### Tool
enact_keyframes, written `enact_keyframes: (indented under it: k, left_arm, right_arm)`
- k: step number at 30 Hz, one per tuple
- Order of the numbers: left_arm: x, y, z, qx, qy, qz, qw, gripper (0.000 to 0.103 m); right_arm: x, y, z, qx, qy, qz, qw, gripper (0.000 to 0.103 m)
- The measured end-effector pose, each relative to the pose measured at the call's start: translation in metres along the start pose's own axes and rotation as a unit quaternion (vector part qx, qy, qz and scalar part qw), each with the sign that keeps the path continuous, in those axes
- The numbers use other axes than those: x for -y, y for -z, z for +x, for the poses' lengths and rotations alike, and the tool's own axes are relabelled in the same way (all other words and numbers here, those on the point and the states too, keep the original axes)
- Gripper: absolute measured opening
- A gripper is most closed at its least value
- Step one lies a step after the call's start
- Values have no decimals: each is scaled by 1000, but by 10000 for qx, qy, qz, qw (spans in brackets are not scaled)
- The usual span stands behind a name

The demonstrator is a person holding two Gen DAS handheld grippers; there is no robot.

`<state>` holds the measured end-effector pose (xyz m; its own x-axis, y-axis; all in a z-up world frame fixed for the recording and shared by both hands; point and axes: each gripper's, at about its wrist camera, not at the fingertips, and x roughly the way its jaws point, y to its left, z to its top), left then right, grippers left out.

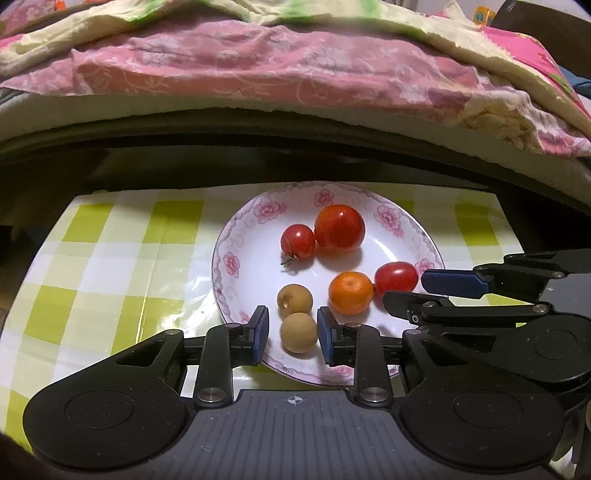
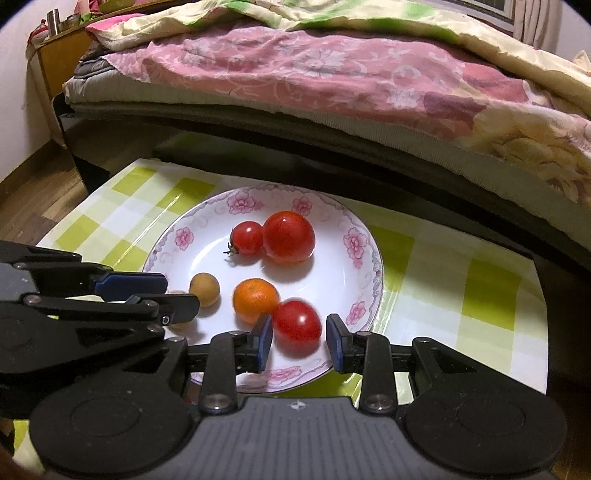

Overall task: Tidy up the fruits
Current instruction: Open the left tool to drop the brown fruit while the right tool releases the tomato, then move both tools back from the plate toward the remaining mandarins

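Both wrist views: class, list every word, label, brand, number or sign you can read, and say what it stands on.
No readable words, brands or numbers.
Left gripper base: a small white crosshair mark, a sign only, no letters.
Right gripper base: the same crosshair mark.
Plate: pink flower pattern only; a faint mark on its near rim is too blurred to read.
Orange box beyond the bed: print too small to read.
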<state>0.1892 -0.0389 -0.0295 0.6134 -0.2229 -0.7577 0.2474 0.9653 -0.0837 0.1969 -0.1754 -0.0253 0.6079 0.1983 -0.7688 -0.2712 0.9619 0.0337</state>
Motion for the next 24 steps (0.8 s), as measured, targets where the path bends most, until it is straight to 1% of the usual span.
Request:
enact_keyframes:
  k: [3,9,10,14,24]
  left_arm:
    - [0,-2,-3,46,18,-18,10000,42]
    - [-1,-7,-12,215,53,-20,9998,51]
    - [-1,-8,-13,240,59,-21,9997,51]
    - [0,-10,-18,313,21,18,9995,52]
    - [-6,-7,-28,356,-67,-8,9993,59]
  right_arm:
    - [2,-1,-1,36,-4,37,10000,36]
    - [9,-6,-12,259,-6,265,9993,38]
    - [10,-8,-14,304,-19,301,9991,40]
    - [11,-10,-19,402,-34,340,9986,40]
    - [8,-8,-26,381,-47,326,9987,40]
